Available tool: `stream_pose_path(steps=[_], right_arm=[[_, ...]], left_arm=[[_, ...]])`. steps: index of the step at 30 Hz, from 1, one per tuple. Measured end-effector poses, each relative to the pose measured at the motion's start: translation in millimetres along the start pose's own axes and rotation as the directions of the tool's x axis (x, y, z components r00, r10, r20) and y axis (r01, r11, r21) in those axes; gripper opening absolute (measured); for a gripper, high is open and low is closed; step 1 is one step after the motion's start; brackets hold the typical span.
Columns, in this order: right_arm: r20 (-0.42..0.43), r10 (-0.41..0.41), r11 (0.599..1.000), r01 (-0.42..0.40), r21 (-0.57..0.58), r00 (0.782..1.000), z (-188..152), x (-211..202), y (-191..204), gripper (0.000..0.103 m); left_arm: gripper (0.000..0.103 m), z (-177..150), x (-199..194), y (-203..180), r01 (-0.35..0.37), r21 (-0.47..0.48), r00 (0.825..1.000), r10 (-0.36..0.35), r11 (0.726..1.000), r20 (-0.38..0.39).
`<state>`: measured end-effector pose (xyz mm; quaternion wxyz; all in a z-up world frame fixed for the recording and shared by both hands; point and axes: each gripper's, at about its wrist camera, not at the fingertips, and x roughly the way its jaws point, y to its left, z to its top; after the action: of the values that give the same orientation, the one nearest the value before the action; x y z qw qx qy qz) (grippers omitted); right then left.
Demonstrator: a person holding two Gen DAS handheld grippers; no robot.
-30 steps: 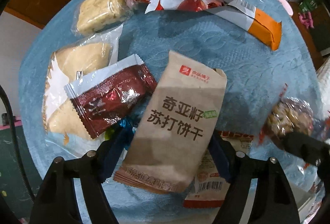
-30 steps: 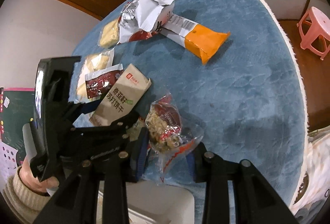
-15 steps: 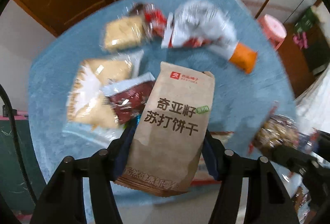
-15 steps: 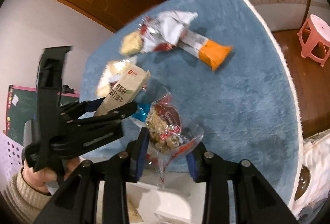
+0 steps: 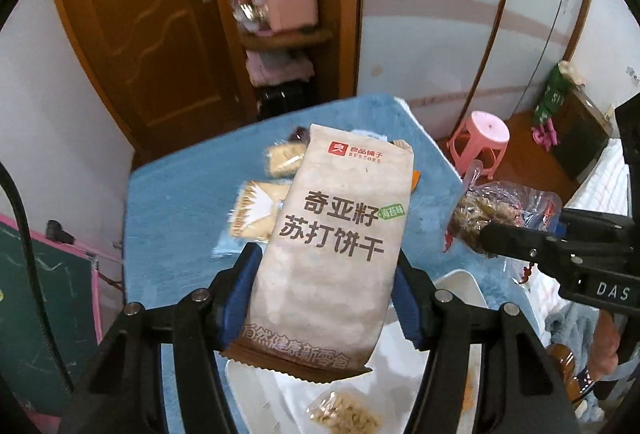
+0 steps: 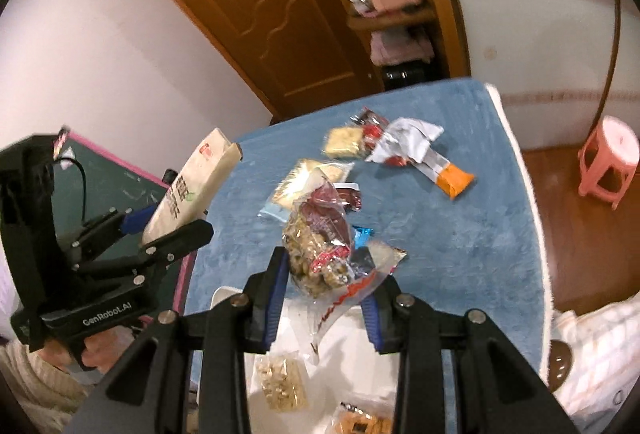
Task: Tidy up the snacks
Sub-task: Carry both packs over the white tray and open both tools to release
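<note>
The soda cracker packet point(image 5: 334, 254), a tan paper-look wrapper with brown Chinese lettering, stands lengthwise between the blue pads point(image 5: 239, 290) of the left gripper point(image 5: 326, 294), which pinch it by its lower half; its crimped brown bottom seam hangs just past the pads toward the camera and its top end points away, over the near part of the table point(image 5: 176, 194). From the right wrist camera the same packet point(image 6: 188, 186) is lifted clear of the blue cloth, beyond the table's left edge, tilted with its top leaning toward the table.

The right gripper point(image 6: 324, 290) is closed on a clear bag of nut clusters point(image 6: 320, 250) with red print; the bag bulges up from between its fingers, and the crumpled lower end trails down over the white tray point(image 6: 360, 346) at the table's near edge. In the left wrist view that bag point(image 5: 492, 214) hangs to the right of the cracker packet, apart from it.

Inside the tray lie a small clear pack of pale crackers point(image 6: 282, 382) and, near the bottom rim of the view, what seems to be another pack with orange pieces point(image 6: 362, 424), partly cut off.

Toward the table's far edge rest a white torn wrapper point(image 6: 404, 138), an orange-ended bar point(image 6: 452, 178), a square pastry pack point(image 6: 344, 140) and a triangular bread pack point(image 6: 308, 178). A pink stool point(image 6: 610, 162) stands on the floor to the right.
</note>
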<state>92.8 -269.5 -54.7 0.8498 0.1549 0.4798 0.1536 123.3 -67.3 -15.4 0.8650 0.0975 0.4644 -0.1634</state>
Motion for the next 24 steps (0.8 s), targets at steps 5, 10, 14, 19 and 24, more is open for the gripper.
stream_pose_path(steps=[5, 10, 14, 19, 24], right_arm=[[0.025, -0.02, 0.997, 0.021, -0.074, 0.999, -24.5, -26.4, 40.3, 0.034], [0.028, -0.072, 0.991, 0.075, -0.115, 0.997, -58.7, -33.9, 64.8, 0.034], [-0.004, -0.15, 0.983, 0.148, -0.109, 0.989, -84.5, -21.6, 63.4, 0.034], [-0.086, -0.221, 0.975, 0.216, -0.059, 0.972, -112.0, -0.6, 51.2, 0.034], [-0.164, -0.269, 0.963, 0.264, -0.056, 0.949, -132.9, 18.2, 46.9, 0.035]], left_arm=[[0.06, -33.3, -35.3, -0.9, -0.026, 0.01, 0.999, 0.025, 1.0, 0.045], [0.06, -72.7, -43.7, -11.0, -0.091, 0.082, 0.996, 0.088, 0.992, 0.034], [0.06, -90.7, -28.2, -11.6, -0.079, 0.079, 0.997, 0.081, 0.994, -0.016], [0.06, -113.2, -2.6, -13.1, -0.069, 0.088, 0.993, 0.077, 0.994, -0.088], [0.061, -131.9, 15.6, -23.1, -0.035, 0.108, 0.984, 0.053, 0.994, -0.17]])
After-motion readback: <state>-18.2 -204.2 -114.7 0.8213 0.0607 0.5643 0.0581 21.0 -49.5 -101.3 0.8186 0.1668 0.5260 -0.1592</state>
